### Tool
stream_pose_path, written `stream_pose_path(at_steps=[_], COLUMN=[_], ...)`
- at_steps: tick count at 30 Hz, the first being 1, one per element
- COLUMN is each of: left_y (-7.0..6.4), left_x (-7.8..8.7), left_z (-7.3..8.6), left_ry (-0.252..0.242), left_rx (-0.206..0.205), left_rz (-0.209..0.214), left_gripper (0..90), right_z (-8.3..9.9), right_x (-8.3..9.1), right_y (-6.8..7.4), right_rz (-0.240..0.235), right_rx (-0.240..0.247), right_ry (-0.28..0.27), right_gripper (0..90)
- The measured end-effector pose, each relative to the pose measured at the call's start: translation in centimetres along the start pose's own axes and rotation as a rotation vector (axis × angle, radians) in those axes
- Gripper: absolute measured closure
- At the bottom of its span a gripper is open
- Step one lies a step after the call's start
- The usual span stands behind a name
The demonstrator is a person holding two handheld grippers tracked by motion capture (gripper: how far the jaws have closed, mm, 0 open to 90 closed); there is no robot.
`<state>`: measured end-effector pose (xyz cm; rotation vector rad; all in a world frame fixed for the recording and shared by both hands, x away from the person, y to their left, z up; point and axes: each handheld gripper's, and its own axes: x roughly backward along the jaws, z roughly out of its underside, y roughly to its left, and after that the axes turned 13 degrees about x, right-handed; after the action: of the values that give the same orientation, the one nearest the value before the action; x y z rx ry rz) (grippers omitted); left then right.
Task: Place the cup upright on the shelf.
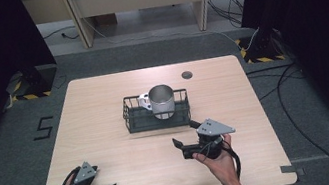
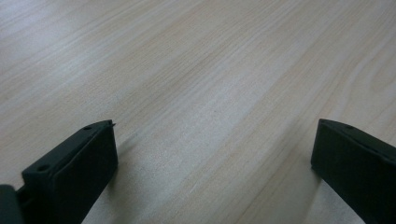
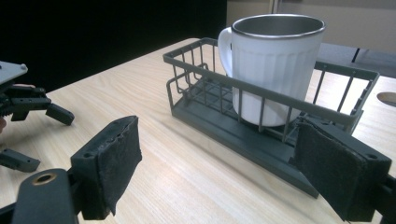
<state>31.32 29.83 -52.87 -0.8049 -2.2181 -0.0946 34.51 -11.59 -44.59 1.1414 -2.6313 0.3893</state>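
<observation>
A white mug (image 1: 162, 101) with a steel-lined inside stands upright in a dark wire basket (image 1: 128, 116) at the middle of the wooden table. My right gripper (image 1: 186, 134) is open just in front of the basket's right end. In the right gripper view, the mug (image 3: 275, 70) and basket (image 3: 196, 69) sit beyond my open right gripper (image 3: 217, 172), with nothing between the pads. My left gripper (image 1: 103, 178) rests near the table's front left. It is open over bare wood (image 2: 215, 154) and also appears at the left of the right gripper view (image 3: 32, 126).
A small grey round disc (image 1: 187, 74) is set into the table behind the basket. The table's front edge runs just below both hands. Cables trail on the grey floor at the right, and black curtains hang on both sides.
</observation>
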Motion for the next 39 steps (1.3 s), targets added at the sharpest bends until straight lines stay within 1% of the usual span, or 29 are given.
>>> stream_pose_path(at_steps=[2,6,18,20,21,27,32,34,39], left_y=[0.0,0.0,0.0,0.0,0.0,0.0,0.0,0.0,0.0], left_x=[0.0,0.0,0.0,0.0,0.0,0.0,0.0,0.0,0.0], left_z=[0.0,0.0,0.0,0.0,0.0,0.0,0.0,0.0,0.0], left_ry=[0.000,0.000,0.000,0.000,0.000,0.000,0.000,0.000,0.000], left_rx=[0.000,0.000,0.000,0.000,0.000,0.000,0.000,0.000,0.000], left_rz=[0.000,0.000,0.000,-0.001,0.000,0.000,0.000,0.000,0.000], left_gripper=[0.0,0.0,0.0,0.0,0.0,0.0,0.0,0.0,0.0], right_z=[0.1,0.4,1.5,1.8,1.9,2.5,3.3,4.0,4.8], right_x=[0.2,0.4,0.7,1.0,1.2,1.9,2.3,2.5,2.8], right_y=[0.1,0.4,0.9,1.2,1.3,1.7,1.9,2.0,2.1], right_rz=[-0.001,-0.003,-0.009,-0.017,-0.021,-0.018,-0.016,-0.016,-0.017], right_rx=[-0.007,-0.003,-0.011,-0.015,-0.006,-0.002,0.005,-0.010,-0.019], right_ry=[-0.003,-0.006,0.013,0.014,0.016,0.025,0.042,0.051,0.064], right_gripper=[15.2,15.2,15.0,15.0,15.0,15.1,15.1,15.1,15.1])
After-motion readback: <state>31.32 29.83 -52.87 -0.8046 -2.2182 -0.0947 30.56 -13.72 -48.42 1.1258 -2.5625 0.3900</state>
